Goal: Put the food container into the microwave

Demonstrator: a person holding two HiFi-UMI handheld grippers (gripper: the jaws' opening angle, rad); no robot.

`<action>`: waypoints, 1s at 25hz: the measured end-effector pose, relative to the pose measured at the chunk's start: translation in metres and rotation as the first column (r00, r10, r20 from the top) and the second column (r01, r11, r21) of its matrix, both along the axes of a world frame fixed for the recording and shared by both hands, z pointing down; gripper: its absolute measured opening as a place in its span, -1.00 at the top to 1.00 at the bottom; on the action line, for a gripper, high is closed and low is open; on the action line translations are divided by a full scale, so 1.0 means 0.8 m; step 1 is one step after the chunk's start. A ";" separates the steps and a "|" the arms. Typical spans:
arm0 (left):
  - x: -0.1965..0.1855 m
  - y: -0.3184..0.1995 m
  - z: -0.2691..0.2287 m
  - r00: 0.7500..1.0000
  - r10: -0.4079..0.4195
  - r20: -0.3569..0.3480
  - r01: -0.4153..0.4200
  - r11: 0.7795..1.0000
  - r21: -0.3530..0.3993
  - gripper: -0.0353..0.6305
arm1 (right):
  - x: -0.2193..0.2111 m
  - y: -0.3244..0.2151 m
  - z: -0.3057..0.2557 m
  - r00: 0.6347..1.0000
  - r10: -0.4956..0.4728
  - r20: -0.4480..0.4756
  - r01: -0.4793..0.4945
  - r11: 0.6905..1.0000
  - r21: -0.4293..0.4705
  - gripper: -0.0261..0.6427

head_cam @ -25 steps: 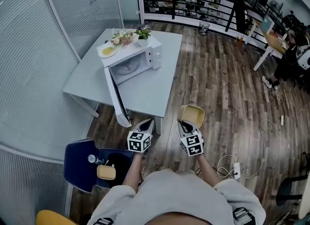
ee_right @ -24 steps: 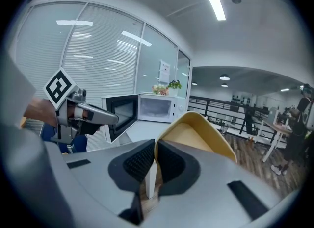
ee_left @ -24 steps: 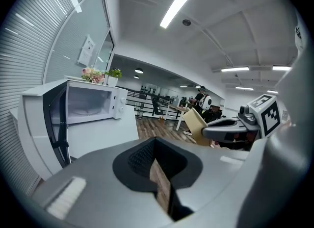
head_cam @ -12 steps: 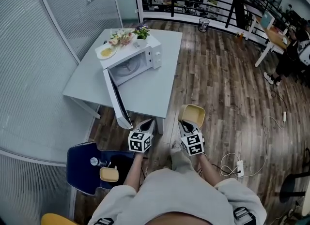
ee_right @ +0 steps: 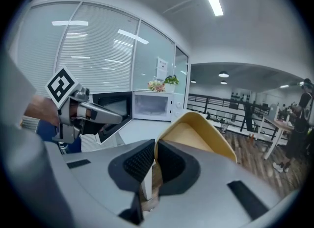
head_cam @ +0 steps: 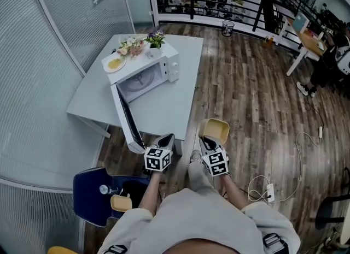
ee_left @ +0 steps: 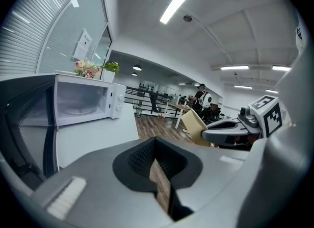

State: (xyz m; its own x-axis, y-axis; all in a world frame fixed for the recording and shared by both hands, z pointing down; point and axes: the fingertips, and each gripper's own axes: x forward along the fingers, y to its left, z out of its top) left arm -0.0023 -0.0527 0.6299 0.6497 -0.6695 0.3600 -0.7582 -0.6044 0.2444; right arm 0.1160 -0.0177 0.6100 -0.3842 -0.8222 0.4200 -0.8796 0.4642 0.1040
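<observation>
My right gripper (head_cam: pixel 207 140) (ee_right: pixel 154 156) is shut on the rim of a yellow food container (head_cam: pixel 216 129) (ee_right: pixel 196 133), held tilted above the wooden floor beside the table. The white microwave (head_cam: pixel 144 74) (ee_left: pixel 83 103) (ee_right: pixel 153 105) stands on the grey table (head_cam: pixel 164 108), its door (head_cam: pixel 127 117) swung wide open toward me and its cavity showing. My left gripper (head_cam: pixel 165 141) (ee_left: pixel 158 161) is shut with nothing in it, just below the door's lower corner. In the left gripper view the container (ee_left: pixel 195 126) shows at the right.
A plate of food (head_cam: pixel 114 63), flowers (head_cam: pixel 130 45) and a small plant (head_cam: pixel 155 39) sit on top of the microwave. A blue chair (head_cam: pixel 93 193) with a small yellow container (head_cam: pixel 120 202) and a bottle (head_cam: pixel 106 190) is at my lower left. Cables and a power strip (head_cam: pixel 266 188) lie on the floor at right.
The view has shifted closer to the table; the microwave and its open door now appear slightly nearer and lower left. Both grippers keep their pose, the right still holding the container.
</observation>
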 end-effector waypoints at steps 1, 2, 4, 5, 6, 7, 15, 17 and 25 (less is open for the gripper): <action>0.002 -0.008 0.000 1.000 -0.001 0.000 0.001 1.000 0.000 0.86 | 0.002 -0.008 0.001 1.000 -0.002 0.000 0.002 1.000 0.001 0.83; 0.005 -0.017 0.001 1.000 -0.003 -0.002 0.003 1.000 0.000 0.86 | 0.005 -0.017 0.001 1.000 -0.002 -0.002 0.002 1.000 0.002 0.83; 0.010 -0.035 0.002 1.000 -0.005 -0.003 0.005 1.000 -0.003 0.86 | 0.010 -0.034 0.002 1.000 -0.003 -0.002 0.003 1.000 -0.001 0.83; 0.012 -0.044 0.003 1.000 -0.006 -0.002 0.006 1.000 -0.005 0.86 | 0.013 -0.044 0.003 1.000 -0.005 -0.001 0.005 1.000 -0.005 0.83; 0.015 -0.054 0.003 1.000 -0.007 -0.001 0.007 1.000 -0.006 0.86 | 0.016 -0.054 0.004 1.000 -0.007 0.000 0.007 1.000 -0.007 0.83; 0.018 -0.064 0.004 1.000 -0.009 -0.001 0.009 1.000 -0.008 0.86 | 0.018 -0.064 0.005 1.000 -0.010 0.000 0.010 1.000 -0.009 0.83; 0.040 -0.155 0.004 0.999 -0.036 0.003 0.036 0.999 -0.027 0.86 | 0.036 -0.163 0.000 0.999 -0.047 0.001 0.047 0.999 -0.010 0.83; 0.044 -0.179 0.003 0.999 -0.048 0.007 0.048 0.998 -0.032 0.86 | 0.041 -0.191 -0.005 0.998 -0.057 0.003 0.057 0.998 -0.006 0.83; 0.065 -0.270 -0.004 0.996 -0.087 0.012 0.087 0.995 -0.040 0.86 | 0.064 -0.293 -0.010 0.995 -0.098 0.002 0.098 0.995 -0.008 0.83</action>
State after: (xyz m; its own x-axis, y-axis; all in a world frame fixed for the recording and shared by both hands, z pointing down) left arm 0.0496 -0.2690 0.6266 0.5858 -0.7082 0.3941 -0.8101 -0.5261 0.2588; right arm 0.1672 -0.2519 0.6023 -0.4637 -0.7771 0.4256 -0.8299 0.5491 0.0985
